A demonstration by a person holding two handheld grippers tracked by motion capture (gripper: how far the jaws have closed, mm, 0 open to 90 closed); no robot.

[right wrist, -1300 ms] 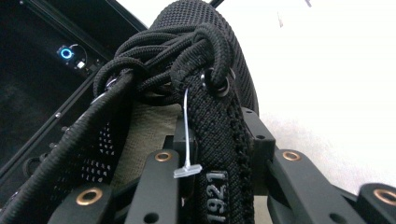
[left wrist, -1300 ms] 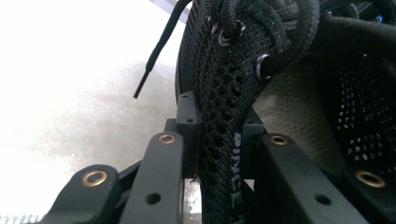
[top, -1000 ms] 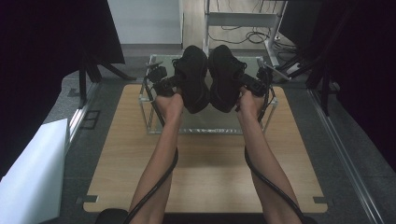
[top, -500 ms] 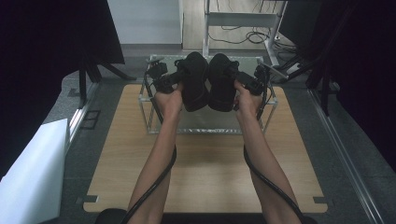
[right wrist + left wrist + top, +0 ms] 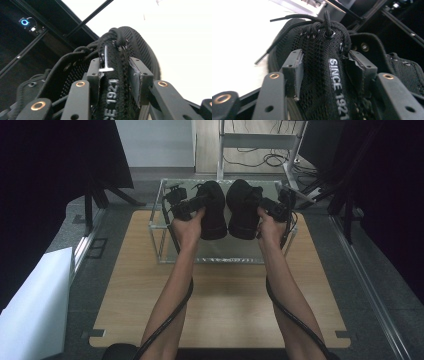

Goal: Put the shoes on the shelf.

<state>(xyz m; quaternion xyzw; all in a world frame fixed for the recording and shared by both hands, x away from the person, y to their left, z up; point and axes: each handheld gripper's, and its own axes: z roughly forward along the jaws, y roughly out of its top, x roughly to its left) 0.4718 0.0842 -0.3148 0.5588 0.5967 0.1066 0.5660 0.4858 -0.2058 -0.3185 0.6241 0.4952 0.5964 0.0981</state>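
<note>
Two black mesh lace-up shoes are held side by side over a clear box [image 5: 162,232] at the table's far end. My left gripper [image 5: 197,204] has the left shoe [image 5: 215,215] by its tongue. In the left gripper view that tongue [image 5: 324,75], printed "SINCE 1921", sits between the jaws of my left gripper [image 5: 325,60] and touches both pads; these jaws have just been opening. My right gripper [image 5: 267,207] holds the right shoe [image 5: 243,212]. In the right gripper view its jaws [image 5: 117,65] have just been closing and pinch that shoe's tongue [image 5: 113,82].
The clear box stands on a wooden table [image 5: 225,315] with bare board in front of it. A white panel [image 5: 30,310] lies at the left, and dark curtains hang on both sides. A metal frame with cables [image 5: 260,142] stands behind the box.
The two shoes touched and leaned together half a second ago; now they sit a little lower and level, with a narrow gap between them. Both hands have stayed nearly in place.
</note>
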